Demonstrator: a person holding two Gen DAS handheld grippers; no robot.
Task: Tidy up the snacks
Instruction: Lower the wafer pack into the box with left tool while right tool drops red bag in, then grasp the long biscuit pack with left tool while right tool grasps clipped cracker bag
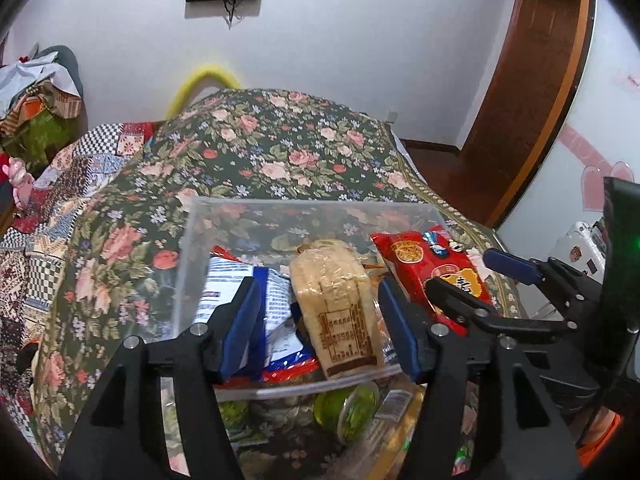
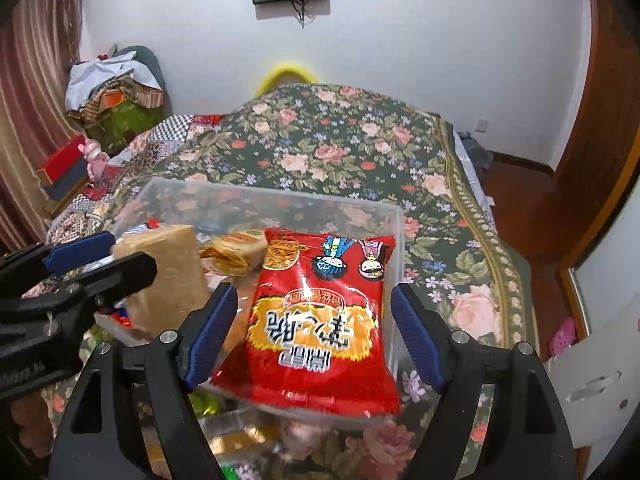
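A clear plastic box [image 1: 224,208] [image 2: 360,206] stands on the flowered bedspread. In it lie a beige wafer pack [image 1: 340,300] [image 2: 168,276], a blue and white bag [image 1: 276,308] and a red noodle pack [image 1: 436,264] [image 2: 320,320]. My left gripper [image 1: 320,328] is open, its blue pads on either side of the wafer pack, not touching it. My right gripper [image 2: 312,336] is open around the red noodle pack, which rests on the box's right side. A small round pastry pack [image 2: 236,250] lies behind it.
More snacks lie on the bed in front of the box: a green jelly cup [image 1: 352,408] and yellow wrapped packs [image 2: 236,440]. A pile of clothes [image 2: 116,84] sits at the far left. A wooden door [image 1: 532,80] and floor are to the right.
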